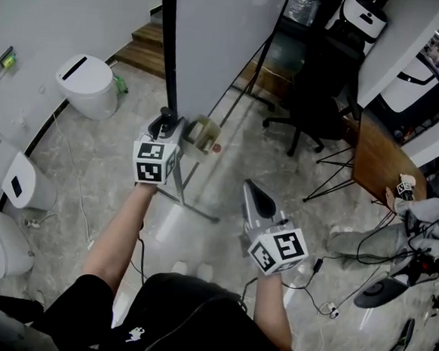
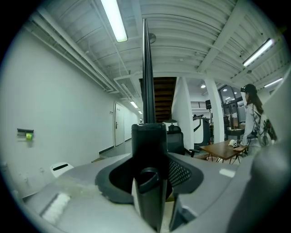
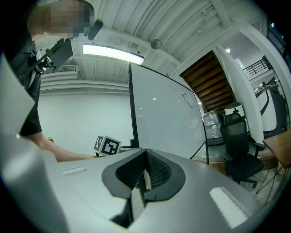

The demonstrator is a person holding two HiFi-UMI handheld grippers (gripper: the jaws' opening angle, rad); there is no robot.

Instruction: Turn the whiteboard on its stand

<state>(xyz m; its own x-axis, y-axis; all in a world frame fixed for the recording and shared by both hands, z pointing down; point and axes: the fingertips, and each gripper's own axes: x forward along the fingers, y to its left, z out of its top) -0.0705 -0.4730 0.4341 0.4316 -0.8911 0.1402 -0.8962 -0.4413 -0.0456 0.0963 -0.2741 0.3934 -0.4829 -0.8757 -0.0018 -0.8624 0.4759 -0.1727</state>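
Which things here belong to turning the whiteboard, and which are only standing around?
For the job:
whiteboard
stand
left gripper, closed on the black post
right gripper, shut and empty

Just around:
office chair
wooden table
white bin
floor cables

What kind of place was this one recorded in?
Probably an office or lab workspace. A whiteboard stands on its stand on a polished floor, a black office chair and a wooden table sit behind it, and strip lights run along the ceiling.
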